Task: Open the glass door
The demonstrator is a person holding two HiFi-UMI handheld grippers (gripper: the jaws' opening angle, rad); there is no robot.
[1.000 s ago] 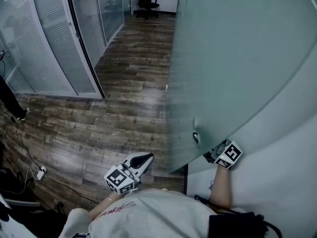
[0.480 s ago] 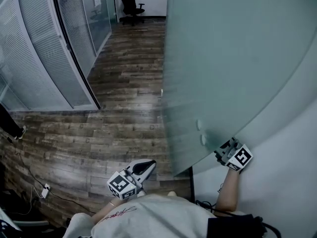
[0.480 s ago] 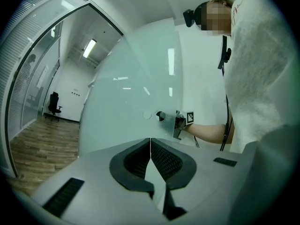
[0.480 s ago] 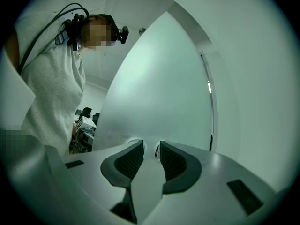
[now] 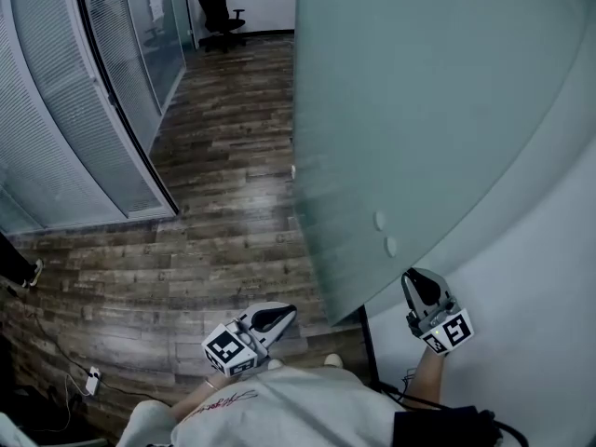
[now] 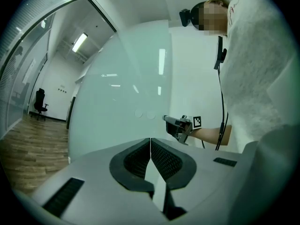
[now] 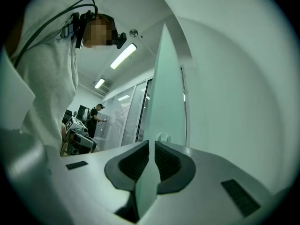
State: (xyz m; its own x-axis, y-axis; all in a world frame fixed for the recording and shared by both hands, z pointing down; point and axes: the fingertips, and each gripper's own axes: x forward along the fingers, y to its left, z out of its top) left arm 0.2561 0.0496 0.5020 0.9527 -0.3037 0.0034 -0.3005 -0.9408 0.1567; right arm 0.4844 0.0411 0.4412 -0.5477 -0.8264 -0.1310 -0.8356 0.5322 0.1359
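Standing in the doorway now, and the glass door (image 5: 419, 110) fills the head view from 12 round to 3 o'clock, a frosted pane swung close to the white wall (image 5: 531, 287) at 4 o'clock. Two round fittings (image 5: 380, 220) sit on the glass near its lower edge, just right of centre. The right gripper (image 5: 416, 279) is down at 5 o'clock, below that edge and over the wall side, near the fittings but clear of the glass. Its jaws have just been closing and are all but pressed together, only a thin slit left and nothing in it. Its own view looks along them at the door's thin edge, standing upright dead ahead at 12 o'clock. The left gripper (image 5: 284, 313) hangs at 6 o'clock, close to the person's white shirt (image 5: 279, 408), over the wood floor (image 5: 205, 212). Its jaws are pressed fully together and empty, pointing toward the door's bottom corner but well apart from it. Over at 9 to 11 o'clock runs a glass partition (image 5: 65, 110) with blinds, and an office chair (image 5: 216, 6) stands at 11 o'clock, far down the corridor. A cable with a plug (image 5: 91, 375) lies on the floor at 8 o'clock. In the right gripper view another person (image 7: 96, 118) stands by the partition at 9 o'clock.
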